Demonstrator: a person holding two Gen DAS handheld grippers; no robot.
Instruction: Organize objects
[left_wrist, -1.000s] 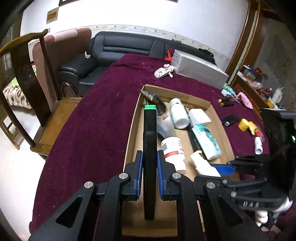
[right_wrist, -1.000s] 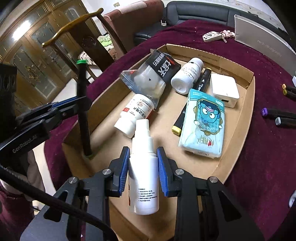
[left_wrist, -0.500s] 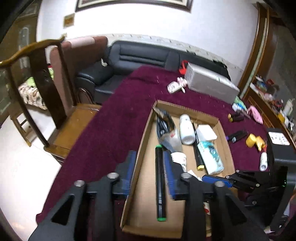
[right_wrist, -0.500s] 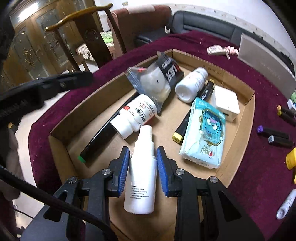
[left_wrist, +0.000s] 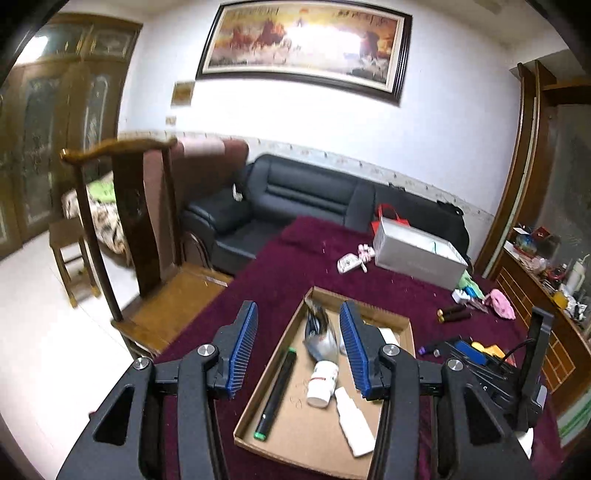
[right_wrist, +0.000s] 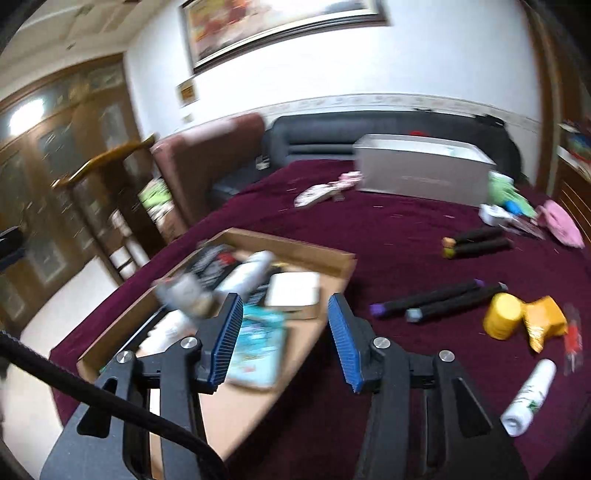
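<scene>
both the left gripper (left_wrist: 298, 345) and the right gripper (right_wrist: 285, 338) hang above the cardboard tray (left_wrist: 395, 320) with fingers spread wide, holding nothing.

marker (left_wrist: 276, 396) left of bottle (left_wrist: 322, 378) in box (left_wrist: 255, 395)

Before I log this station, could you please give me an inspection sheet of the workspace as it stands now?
Surface: maroon tablecloth.
Job's things: cardboard tray holds black marker, pill bottle, spray bottle, tissue pack.
Clutter: loose markers, yellow tape roll, small white bottle, silver box.
Grippers: left gripper and right gripper open, empty.
Cables: black cable beside right gripper.
Surroundings: wooden chair, black sofa.
</scene>
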